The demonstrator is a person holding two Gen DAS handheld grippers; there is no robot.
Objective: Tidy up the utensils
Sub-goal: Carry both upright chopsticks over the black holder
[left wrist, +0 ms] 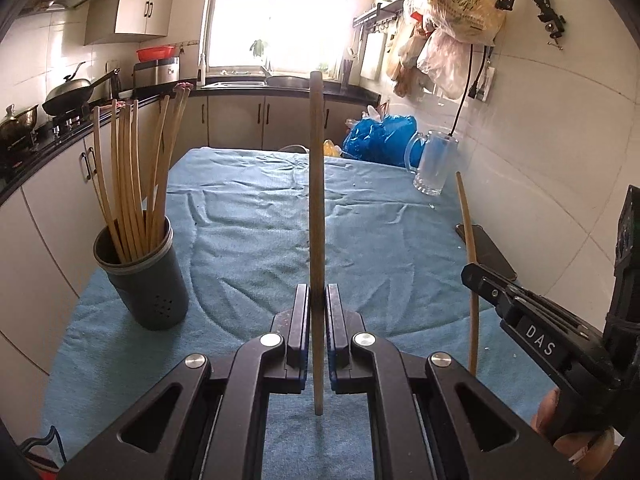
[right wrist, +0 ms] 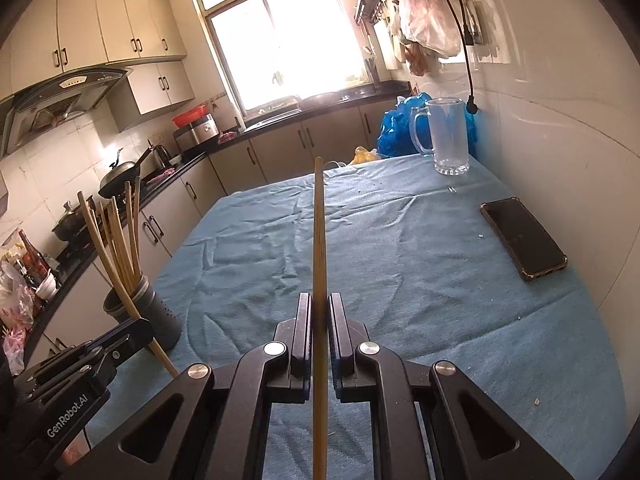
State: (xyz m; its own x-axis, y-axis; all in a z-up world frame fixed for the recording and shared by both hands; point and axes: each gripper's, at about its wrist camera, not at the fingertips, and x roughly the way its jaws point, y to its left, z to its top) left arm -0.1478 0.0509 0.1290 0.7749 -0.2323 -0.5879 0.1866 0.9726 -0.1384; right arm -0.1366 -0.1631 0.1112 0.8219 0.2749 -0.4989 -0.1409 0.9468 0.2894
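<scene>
Over the cloth | left tongs, right tongs: each clamps one chopstick

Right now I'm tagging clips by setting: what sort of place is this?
Likely a home kitchen: a black wok on the stove, cream wall cabinets, a steel range hood.
</scene>
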